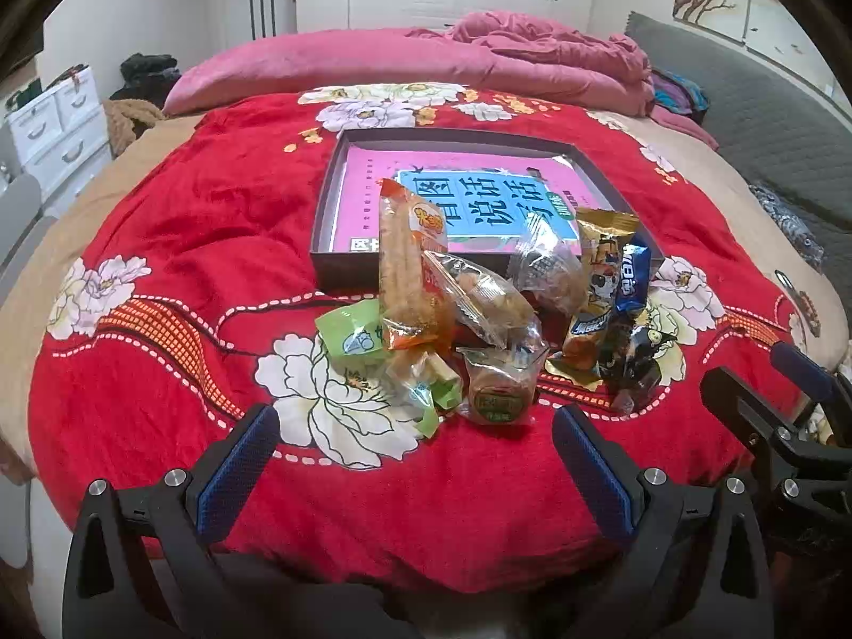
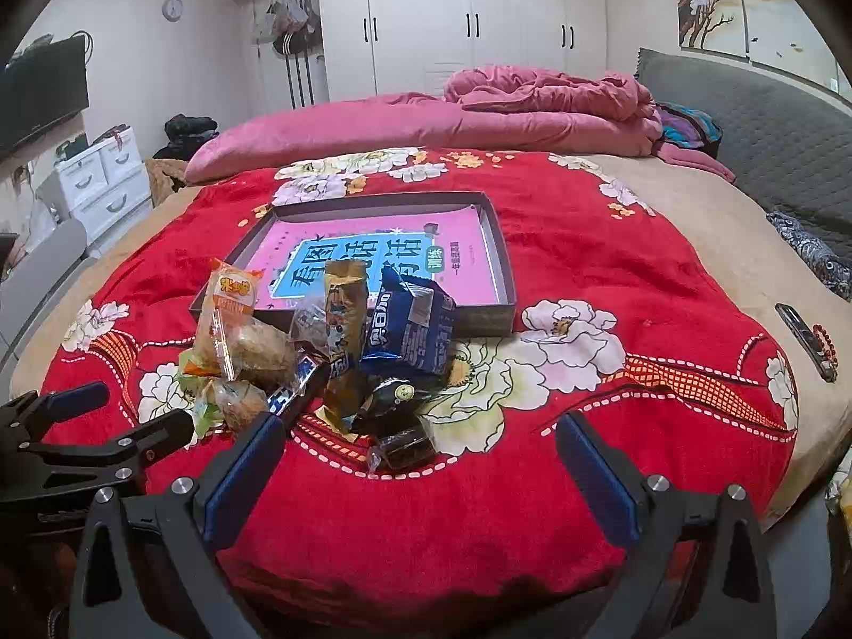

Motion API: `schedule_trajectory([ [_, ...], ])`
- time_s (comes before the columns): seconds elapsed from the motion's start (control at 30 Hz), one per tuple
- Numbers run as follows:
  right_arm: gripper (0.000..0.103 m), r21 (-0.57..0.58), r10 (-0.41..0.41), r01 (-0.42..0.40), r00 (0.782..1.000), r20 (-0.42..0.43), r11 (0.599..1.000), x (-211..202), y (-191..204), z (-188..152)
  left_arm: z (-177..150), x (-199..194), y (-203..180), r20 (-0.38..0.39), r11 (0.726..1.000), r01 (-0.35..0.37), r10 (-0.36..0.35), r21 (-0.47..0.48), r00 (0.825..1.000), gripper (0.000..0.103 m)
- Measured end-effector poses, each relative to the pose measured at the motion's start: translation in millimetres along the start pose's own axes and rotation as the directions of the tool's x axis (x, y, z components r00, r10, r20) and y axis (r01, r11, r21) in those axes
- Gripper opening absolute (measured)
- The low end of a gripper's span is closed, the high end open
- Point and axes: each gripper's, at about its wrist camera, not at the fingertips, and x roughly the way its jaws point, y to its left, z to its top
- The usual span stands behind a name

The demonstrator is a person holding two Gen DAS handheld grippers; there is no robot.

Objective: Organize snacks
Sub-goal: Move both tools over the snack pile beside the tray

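A pile of wrapped snacks lies on the red floral blanket in front of a shallow dark box (image 1: 601, 170) (image 2: 503, 266) that holds a pink and blue book (image 1: 479, 202) (image 2: 341, 261). The pile includes an orange pack (image 1: 410, 266) (image 2: 229, 309), a blue pack (image 1: 631, 277) (image 2: 410, 325), a gold pack (image 1: 601, 245) (image 2: 343, 314), a green pack (image 1: 351, 333) and clear-wrapped cakes (image 1: 495, 388) (image 2: 261, 351). My left gripper (image 1: 415, 452) is open and empty just short of the pile. My right gripper (image 2: 420, 458) is open and empty, near a dark wrapped snack (image 2: 404, 444).
A pink quilt (image 1: 532, 53) (image 2: 532, 101) lies folded at the far side of the bed. A grey headboard (image 2: 772, 133) runs along the right. White drawers (image 1: 53, 122) (image 2: 106, 175) stand at the left. A phone and beads (image 2: 809, 341) lie at the blanket's right edge.
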Motion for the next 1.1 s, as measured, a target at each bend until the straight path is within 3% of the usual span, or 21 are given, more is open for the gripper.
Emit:
schedule_trajectory([
  [1.1, 0.103, -0.004, -0.002, 0.002, 1.000, -0.003, 1.000, 1.7, 0.6, -0.8, -0.6, 0.3, -1.7, 0.003, 1.000, 0.005, -0.005, 0.000, 1.000, 0.102],
])
